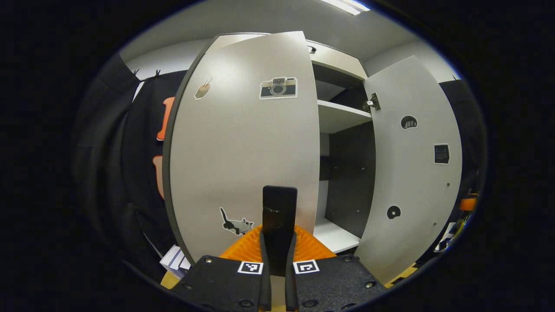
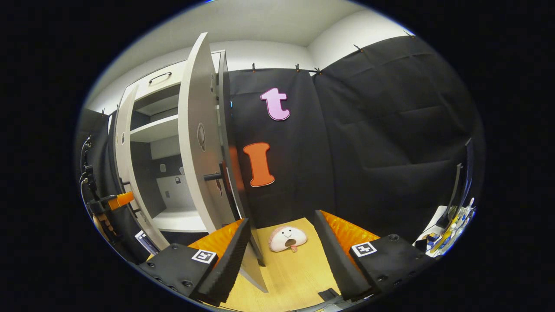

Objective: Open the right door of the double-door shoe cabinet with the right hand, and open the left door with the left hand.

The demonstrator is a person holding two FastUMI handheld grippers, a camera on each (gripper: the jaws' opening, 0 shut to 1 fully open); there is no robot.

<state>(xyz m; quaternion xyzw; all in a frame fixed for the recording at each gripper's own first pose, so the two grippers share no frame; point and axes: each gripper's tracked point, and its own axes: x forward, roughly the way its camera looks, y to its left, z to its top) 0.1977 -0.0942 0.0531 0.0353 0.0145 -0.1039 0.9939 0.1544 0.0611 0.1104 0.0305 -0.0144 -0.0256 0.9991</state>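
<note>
Shoe cabinet (image 1: 338, 117): both doors stood open.
Left gripper (image 1: 279, 225) clamped the flat black handle (image 1: 279, 208); right gripper (image 2: 282, 255) fingers spread wide.

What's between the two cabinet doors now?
Between left door and right door, the left gripper view shows the open cabinet inside: white shelf, dark back panel, white bottom board. Left tongs clamp the left door's handle.
</note>
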